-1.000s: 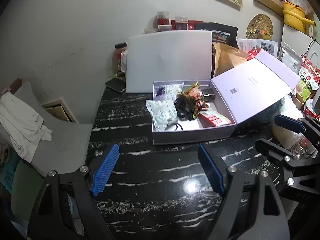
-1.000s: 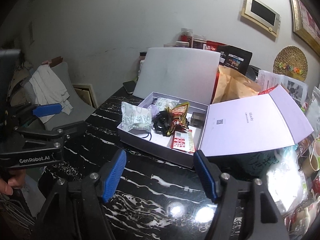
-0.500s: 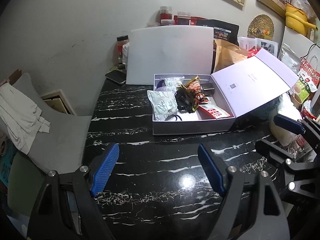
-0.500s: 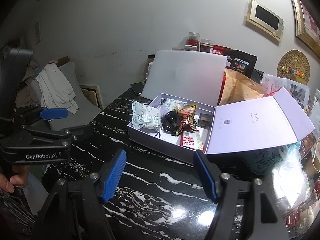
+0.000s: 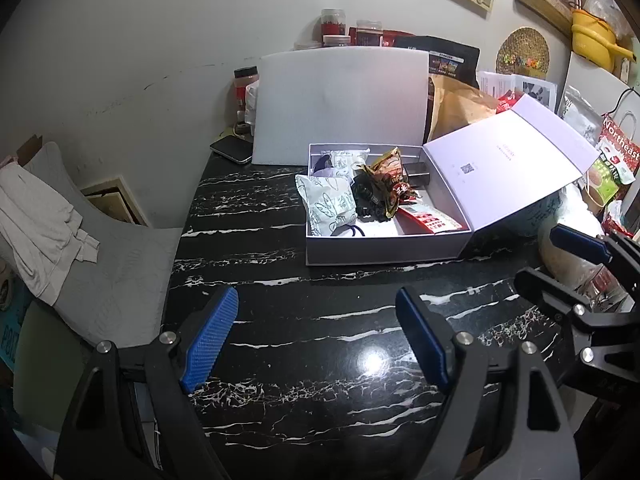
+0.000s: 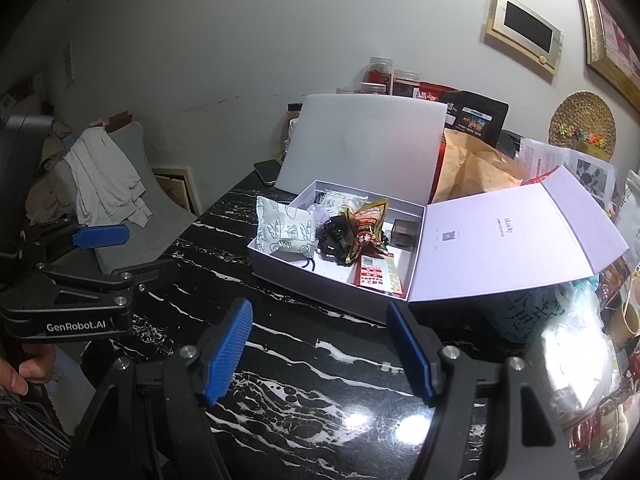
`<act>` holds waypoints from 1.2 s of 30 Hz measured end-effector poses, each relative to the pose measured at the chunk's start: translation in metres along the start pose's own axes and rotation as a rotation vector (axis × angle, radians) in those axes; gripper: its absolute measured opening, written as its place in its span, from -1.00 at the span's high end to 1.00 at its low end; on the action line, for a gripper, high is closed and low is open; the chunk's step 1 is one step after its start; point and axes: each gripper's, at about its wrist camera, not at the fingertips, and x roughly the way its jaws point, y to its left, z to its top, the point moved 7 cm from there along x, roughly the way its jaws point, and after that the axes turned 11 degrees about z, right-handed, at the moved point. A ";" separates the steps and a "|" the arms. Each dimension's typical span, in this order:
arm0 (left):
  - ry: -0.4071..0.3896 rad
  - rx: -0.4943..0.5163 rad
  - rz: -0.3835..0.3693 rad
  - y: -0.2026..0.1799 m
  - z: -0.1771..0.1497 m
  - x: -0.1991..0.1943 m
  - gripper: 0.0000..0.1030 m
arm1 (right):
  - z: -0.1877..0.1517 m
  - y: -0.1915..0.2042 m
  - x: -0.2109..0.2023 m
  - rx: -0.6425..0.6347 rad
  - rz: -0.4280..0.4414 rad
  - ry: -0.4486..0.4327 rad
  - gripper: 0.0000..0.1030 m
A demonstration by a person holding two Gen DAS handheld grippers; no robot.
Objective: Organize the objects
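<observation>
Box [image 5: 384, 246] beyond empty spread jaws

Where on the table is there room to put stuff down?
The black marble tabletop is bare between the open white box and both grippers, also left of the box. The right edge is crowded with bags; the box is fairly full.

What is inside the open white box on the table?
The box holds a leaf-print pouch, a crumpled snack wrapper, a black tangled item, a red packet and a small dark cube. Whatever lies beneath them is covered.
</observation>
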 end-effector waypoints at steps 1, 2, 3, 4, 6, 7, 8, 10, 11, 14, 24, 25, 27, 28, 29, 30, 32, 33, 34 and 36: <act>0.001 0.004 0.002 0.000 0.000 0.000 -0.56 | 0.000 0.000 0.000 0.000 0.000 0.001 -0.36; 0.001 0.005 0.003 -0.001 0.000 0.000 -0.56 | 0.000 0.000 0.000 0.000 -0.001 0.002 -0.36; 0.000 0.006 0.003 -0.001 -0.001 0.000 -0.56 | 0.000 0.000 0.001 0.001 -0.001 0.004 -0.36; 0.003 0.006 0.001 -0.001 -0.001 0.000 -0.56 | 0.000 0.000 0.001 0.001 -0.003 0.005 -0.36; 0.007 0.010 0.003 -0.002 -0.001 0.000 -0.56 | -0.001 0.000 0.002 0.003 -0.004 0.008 -0.36; 0.008 0.013 0.005 -0.002 -0.002 0.000 -0.56 | -0.001 0.000 0.003 0.003 -0.005 0.010 -0.36; 0.006 0.015 0.005 -0.003 -0.002 -0.001 -0.56 | -0.001 0.000 0.003 0.004 -0.005 0.011 -0.36; 0.003 0.018 0.006 -0.003 -0.002 -0.003 -0.56 | -0.002 0.000 0.004 0.007 -0.006 0.014 -0.36; 0.000 0.018 0.006 -0.003 -0.002 -0.004 -0.56 | -0.002 -0.001 0.004 0.008 -0.006 0.015 -0.36; -0.005 0.022 0.001 -0.003 -0.002 -0.007 -0.56 | -0.003 -0.001 0.005 0.010 -0.008 0.020 -0.36; -0.003 0.031 -0.008 -0.005 -0.006 -0.010 -0.56 | -0.003 0.000 0.003 0.006 -0.012 0.016 -0.36; -0.003 0.034 -0.007 -0.005 -0.007 -0.011 -0.56 | -0.004 0.001 0.002 0.006 -0.013 0.015 -0.36; -0.006 0.039 -0.006 -0.006 -0.007 -0.011 -0.56 | -0.004 0.000 0.001 0.007 -0.016 0.014 -0.36; -0.008 0.042 -0.002 -0.007 -0.008 -0.012 -0.56 | -0.004 0.001 0.000 0.007 -0.017 0.014 -0.36; -0.009 0.044 -0.001 -0.007 -0.008 -0.012 -0.56 | -0.005 0.000 0.000 0.007 -0.019 0.015 -0.36; -0.008 0.045 -0.001 -0.008 -0.009 -0.013 -0.56 | -0.005 0.000 0.000 0.007 -0.021 0.017 -0.36; -0.007 0.047 -0.003 -0.009 -0.010 -0.014 -0.56 | -0.006 0.001 -0.001 0.008 -0.023 0.019 -0.36; -0.006 0.048 -0.002 -0.009 -0.011 -0.014 -0.56 | -0.006 0.000 -0.001 0.009 -0.022 0.020 -0.36; -0.005 0.049 -0.002 -0.009 -0.012 -0.014 -0.56 | -0.007 0.001 -0.001 0.010 -0.023 0.019 -0.36; -0.004 0.052 -0.001 -0.010 -0.013 -0.015 -0.56 | -0.007 0.000 -0.003 0.011 -0.025 0.018 -0.36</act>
